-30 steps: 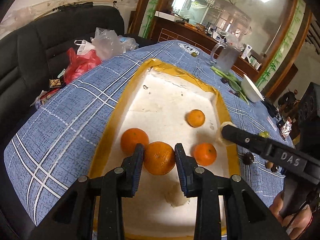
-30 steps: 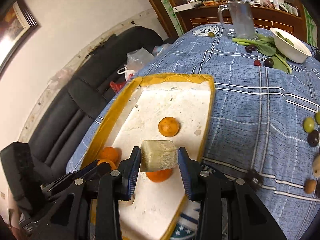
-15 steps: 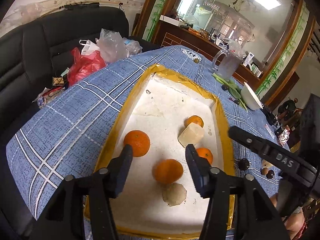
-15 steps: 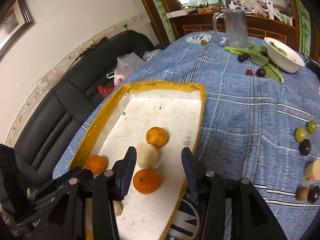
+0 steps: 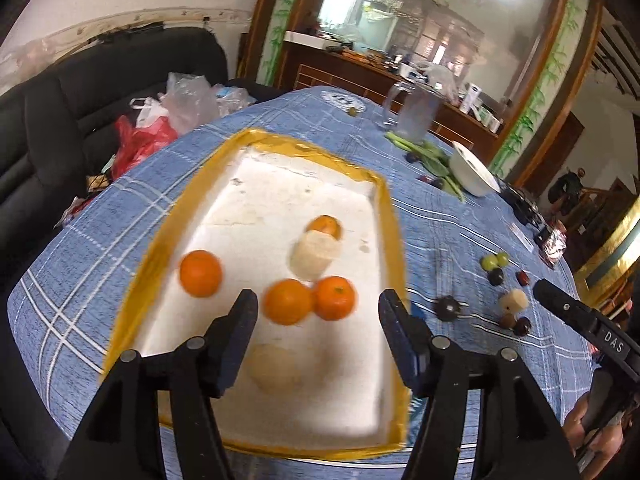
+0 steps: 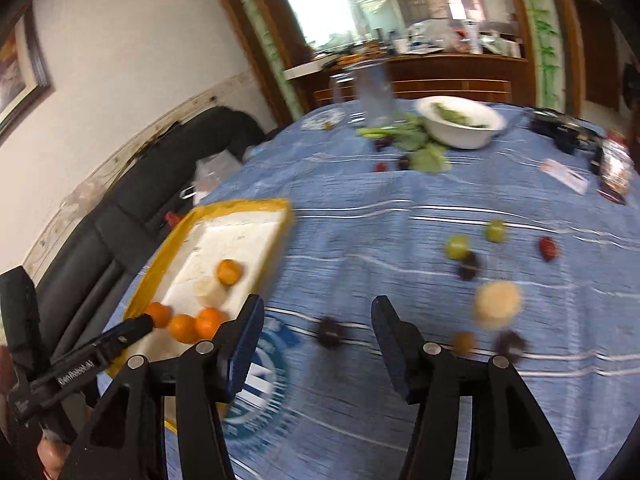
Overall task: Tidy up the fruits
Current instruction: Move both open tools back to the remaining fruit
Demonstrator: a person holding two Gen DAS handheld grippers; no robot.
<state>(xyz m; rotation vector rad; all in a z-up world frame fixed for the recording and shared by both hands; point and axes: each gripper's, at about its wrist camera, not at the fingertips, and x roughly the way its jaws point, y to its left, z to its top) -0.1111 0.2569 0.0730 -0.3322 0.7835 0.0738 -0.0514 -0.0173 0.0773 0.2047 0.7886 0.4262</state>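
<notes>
Oranges: four in the yellow-rimmed foam tray (image 5: pixel 390 216), two touching (image 5: pixel 289 302) near its front, beside a pale fruit chunk (image 5: pixel 314 254). Left gripper (image 5: pixel 314 334) jaws wide apart, holding nothing, above the tray. Right gripper (image 6: pixel 318 340) likewise spread and unladen, above the blue tablecloth (image 6: pixel 380 216), where small fruits (image 6: pixel 458 246) lie scattered.
</notes>
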